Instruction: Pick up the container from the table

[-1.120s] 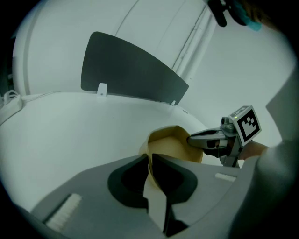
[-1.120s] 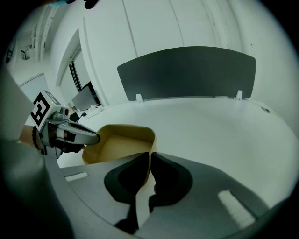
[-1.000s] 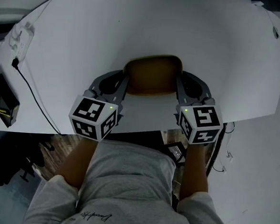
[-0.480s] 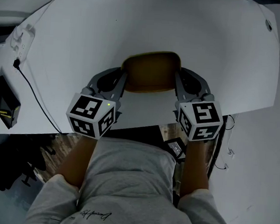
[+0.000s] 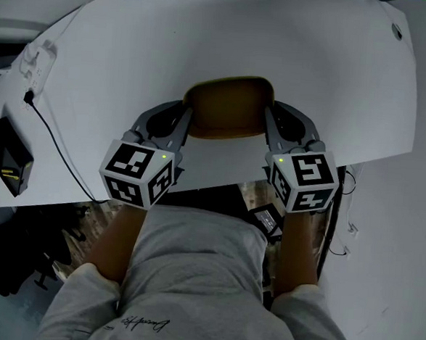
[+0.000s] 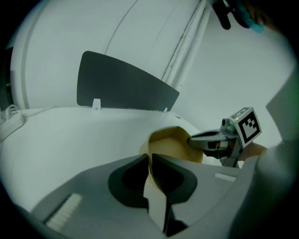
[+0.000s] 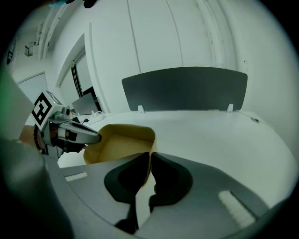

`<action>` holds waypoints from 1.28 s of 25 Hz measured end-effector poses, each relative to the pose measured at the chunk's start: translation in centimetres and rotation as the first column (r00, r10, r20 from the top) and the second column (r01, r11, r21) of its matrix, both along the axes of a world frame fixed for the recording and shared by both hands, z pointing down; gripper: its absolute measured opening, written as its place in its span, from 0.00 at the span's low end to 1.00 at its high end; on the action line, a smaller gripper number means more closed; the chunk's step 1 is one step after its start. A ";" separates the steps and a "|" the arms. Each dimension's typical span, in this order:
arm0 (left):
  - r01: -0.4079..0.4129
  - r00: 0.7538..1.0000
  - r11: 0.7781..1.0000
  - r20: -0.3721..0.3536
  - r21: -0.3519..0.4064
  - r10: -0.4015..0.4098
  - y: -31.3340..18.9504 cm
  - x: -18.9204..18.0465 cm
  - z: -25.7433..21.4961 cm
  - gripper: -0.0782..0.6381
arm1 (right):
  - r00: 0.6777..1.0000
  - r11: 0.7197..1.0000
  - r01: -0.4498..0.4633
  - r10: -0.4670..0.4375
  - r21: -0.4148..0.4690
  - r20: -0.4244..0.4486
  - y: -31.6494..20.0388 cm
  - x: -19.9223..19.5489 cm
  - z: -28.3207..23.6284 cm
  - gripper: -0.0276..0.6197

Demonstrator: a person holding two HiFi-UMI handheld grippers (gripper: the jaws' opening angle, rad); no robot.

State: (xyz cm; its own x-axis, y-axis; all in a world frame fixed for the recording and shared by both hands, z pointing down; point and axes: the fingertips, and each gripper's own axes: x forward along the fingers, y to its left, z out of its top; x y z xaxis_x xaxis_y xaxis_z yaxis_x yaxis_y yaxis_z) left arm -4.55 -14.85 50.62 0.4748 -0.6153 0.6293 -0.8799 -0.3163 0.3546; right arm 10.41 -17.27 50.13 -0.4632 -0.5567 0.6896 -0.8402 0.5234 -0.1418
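While each claw pinches one of its short end walls, the container point(image 5: 228, 108) sits between the two grippers over the white table point(image 5: 329, 72), close to the table's near edge and just in front of the person. It is a shallow tan tray with rounded corners. Its long axis runs left to right across the head view, from one gripper to the other, and its open top faces up with the rim roughly level. Whether its base clears the tabletop I cannot tell.

The left gripper point(image 5: 183, 123) has its jaws drawn narrow on the thin wall at the tray's left end, one pad inside the rim and one outside. The right gripper point(image 5: 269, 126) grips the right end wall the same way, jaws nearly together with only the wall between them.

The inside of the container shows a bare tan floor with nothing lying in it.

At the table's left end lies a black device point(image 5: 8, 162), well apart from the tray.
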 end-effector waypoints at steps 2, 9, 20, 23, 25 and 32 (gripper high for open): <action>-0.002 1.000 1.000 -0.001 0.006 0.002 0.1 0.0 -0.4 0.15 | 1.000 1.000 -0.003 0.003 0.007 0.001 0.2 0.1 -0.4 0.09; -0.017 1.000 0.999 0.006 0.036 0.017 0.5 0.4 -1.8 0.15 | 1.000 0.999 -0.015 0.016 0.036 -0.002 0.7 0.4 -2.0 0.09; -0.028 0.999 0.997 -0.016 0.072 0.029 0.6 1.0 -4.4 0.15 | 0.999 0.996 -0.032 0.033 0.082 -0.007 1.3 1.1 -4.9 0.09; -0.027 0.999 0.996 -0.020 0.087 0.029 0.6 1.2 -5.3 0.15 | 0.999 0.995 -0.029 0.030 0.100 -0.010 1.2 1.2 -5.9 0.09; -0.026 0.999 0.995 -0.023 0.098 0.028 0.6 1.2 -5.9 0.15 | 1.000 0.993 -0.027 0.029 0.111 -0.012 1.1 1.3 -6.5 0.09; -0.023 0.999 0.992 -0.030 0.125 0.027 0.9 1.3 -7.8 0.14 | 0.999 0.990 -0.031 0.032 0.139 -0.004 1.6 1.4 -8.5 0.09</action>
